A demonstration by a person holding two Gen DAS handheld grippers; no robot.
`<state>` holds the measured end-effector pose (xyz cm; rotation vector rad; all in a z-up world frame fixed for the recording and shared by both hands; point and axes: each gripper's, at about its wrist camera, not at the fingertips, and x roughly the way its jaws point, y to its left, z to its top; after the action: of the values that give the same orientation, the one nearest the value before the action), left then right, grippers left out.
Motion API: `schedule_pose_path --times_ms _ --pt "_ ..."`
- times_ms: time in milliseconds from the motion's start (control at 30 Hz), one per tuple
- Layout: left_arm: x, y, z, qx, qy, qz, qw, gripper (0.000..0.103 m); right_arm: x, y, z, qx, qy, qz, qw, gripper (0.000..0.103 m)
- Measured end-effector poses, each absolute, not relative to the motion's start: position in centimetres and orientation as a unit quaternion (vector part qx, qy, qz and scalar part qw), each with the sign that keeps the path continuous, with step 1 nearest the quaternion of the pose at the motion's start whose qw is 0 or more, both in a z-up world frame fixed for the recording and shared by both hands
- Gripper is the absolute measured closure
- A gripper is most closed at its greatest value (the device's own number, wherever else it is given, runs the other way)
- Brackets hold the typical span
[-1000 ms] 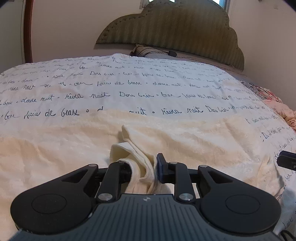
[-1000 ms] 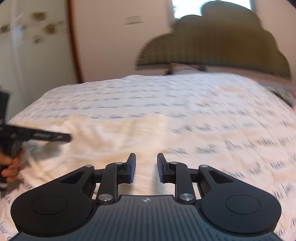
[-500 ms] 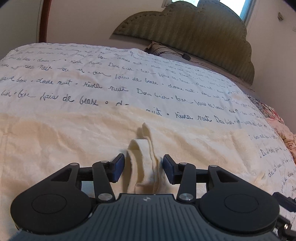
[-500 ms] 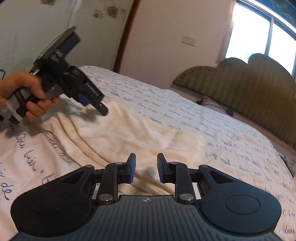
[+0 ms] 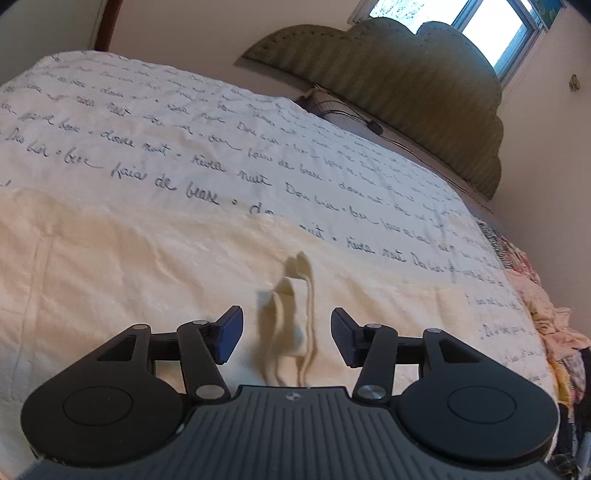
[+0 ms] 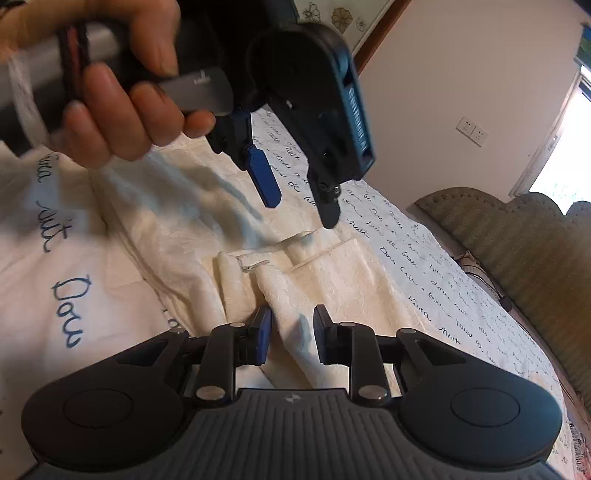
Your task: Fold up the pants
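My left tool tilts down, jaws just widened, clear of the pants; my right tool, at six o'clock, stands narrowly apart over them.

Black hand-held gripper, blue pads, silver screws, ribbed grey housing.

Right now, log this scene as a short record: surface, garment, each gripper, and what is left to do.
surface: bedspread, white with blue handwriting
garment: cream pants, spread flat on the bedspread, with a bunched ridge standing up
left gripper: open, its jaws have just been opening; the ridge is between them, untouched
right gripper: open a little, over a fold of the pants, no pad pressing on it
left hand: holds the left gripper's handle
backdrop: headboard, window
remaining: fold not finished
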<state>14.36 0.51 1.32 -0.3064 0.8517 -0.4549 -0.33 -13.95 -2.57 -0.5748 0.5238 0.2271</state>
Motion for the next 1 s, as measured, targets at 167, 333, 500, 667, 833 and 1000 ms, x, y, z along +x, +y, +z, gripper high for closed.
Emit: schedule_pose_path --times_ms 167,333,500,667,833,1000 --pt "14.5 -0.5 0.9 -0.177 0.441 -0.273 0.837 0.039 -1.2 -15.4 -0.4 -0.226 0.206 0.09 0.948 0.095" --pt "16.2 -2.4 -1.0 -0.224 0.465 -0.293 0.805 0.04 -2.5 -17.3 2.0 -0.18 0.184 0.1 0.961 0.096" --pt "17.9 -3.5 -2.9 -0.266 0.483 -0.269 0.79 0.094 -3.4 -16.9 1.3 -0.219 0.202 0.096 0.95 0.094" --pt "17.2 -3.6 -1.1 -0.264 0.438 -0.281 0.812 0.103 -5.7 -19.6 -0.3 -0.238 0.227 0.017 0.944 0.091" --pt "16.9 -2.7 1.4 -0.315 0.408 -0.297 0.803 0.103 -7.5 -24.0 -0.4 -0.21 0.25 -0.048 0.944 0.065" --pt "16.3 -2.8 4.3 -0.332 0.384 -0.317 0.801 0.103 -7.4 -24.8 -1.2 -0.23 0.252 -0.066 0.938 0.055"
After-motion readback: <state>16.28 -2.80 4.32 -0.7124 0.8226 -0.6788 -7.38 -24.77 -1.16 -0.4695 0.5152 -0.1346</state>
